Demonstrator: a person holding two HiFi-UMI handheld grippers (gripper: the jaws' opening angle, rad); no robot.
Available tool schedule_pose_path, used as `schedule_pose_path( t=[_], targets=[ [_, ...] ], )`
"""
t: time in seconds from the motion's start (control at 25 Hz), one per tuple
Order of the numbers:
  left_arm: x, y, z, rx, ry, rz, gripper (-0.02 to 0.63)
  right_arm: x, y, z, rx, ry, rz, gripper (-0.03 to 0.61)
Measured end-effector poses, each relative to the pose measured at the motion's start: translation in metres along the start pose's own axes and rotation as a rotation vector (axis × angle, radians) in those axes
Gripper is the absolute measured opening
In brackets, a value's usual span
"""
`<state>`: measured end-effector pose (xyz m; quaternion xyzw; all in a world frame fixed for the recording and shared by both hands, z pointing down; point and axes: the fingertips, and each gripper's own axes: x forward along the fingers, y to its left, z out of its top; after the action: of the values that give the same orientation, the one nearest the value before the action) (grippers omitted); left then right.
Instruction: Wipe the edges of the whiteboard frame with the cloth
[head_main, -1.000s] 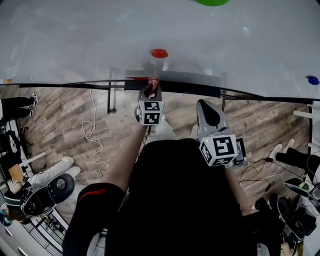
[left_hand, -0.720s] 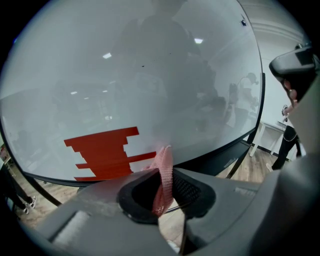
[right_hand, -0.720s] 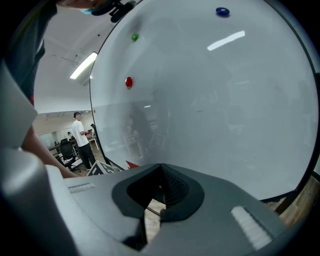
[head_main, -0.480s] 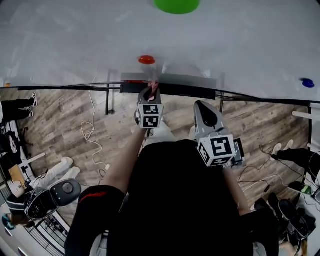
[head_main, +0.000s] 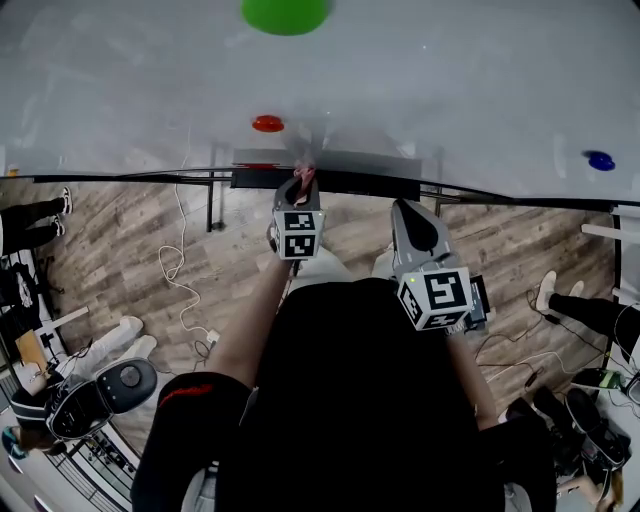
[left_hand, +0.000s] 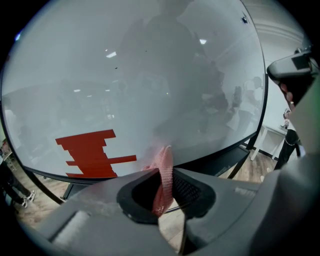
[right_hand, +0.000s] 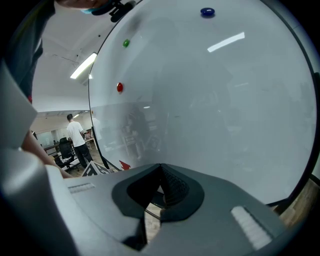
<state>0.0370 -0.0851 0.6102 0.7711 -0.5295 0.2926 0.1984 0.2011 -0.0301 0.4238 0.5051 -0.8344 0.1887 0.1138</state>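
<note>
Protruding upward, the cloth (left_hand: 164, 172) sits pinched between the left gripper's (head_main: 304, 182) jaws.

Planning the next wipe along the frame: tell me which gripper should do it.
Left. The left gripper has its fingers shut on the pink cloth, right at the lower edge of the whiteboard frame. The right gripper is shut on nothing and sits farther back from the board.

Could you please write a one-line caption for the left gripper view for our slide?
Left hand-held gripper shut on a pink cloth, close to the lower whiteboard frame.
</note>
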Motion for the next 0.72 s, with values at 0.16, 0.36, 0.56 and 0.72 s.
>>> schedule_pose_path(
  t=[0.16,0.36,0.56,0.72],
  targets=[
    [0.007,-0.01,-0.002,-0.006,0.005,0.0,0.055,-0.004,-0.016,-0.001,0.003,0.0,-0.01,0.003],
    [0.005,-0.014,0.001,-0.005,0.009,0.002,0.055,-0.007,-0.022,0.001,0.004,-0.001,-0.014,0.002],
    [0.002,-0.021,0.005,0.002,0.008,-0.005,0.055,-0.012,-0.019,0.004,-0.001,-0.001,-0.006,0.002],
    [0.001,-0.026,0.009,0.005,0.008,0.0,0.055,-0.016,-0.023,0.006,-0.003,-0.001,0.002,0.002]
  ],
)
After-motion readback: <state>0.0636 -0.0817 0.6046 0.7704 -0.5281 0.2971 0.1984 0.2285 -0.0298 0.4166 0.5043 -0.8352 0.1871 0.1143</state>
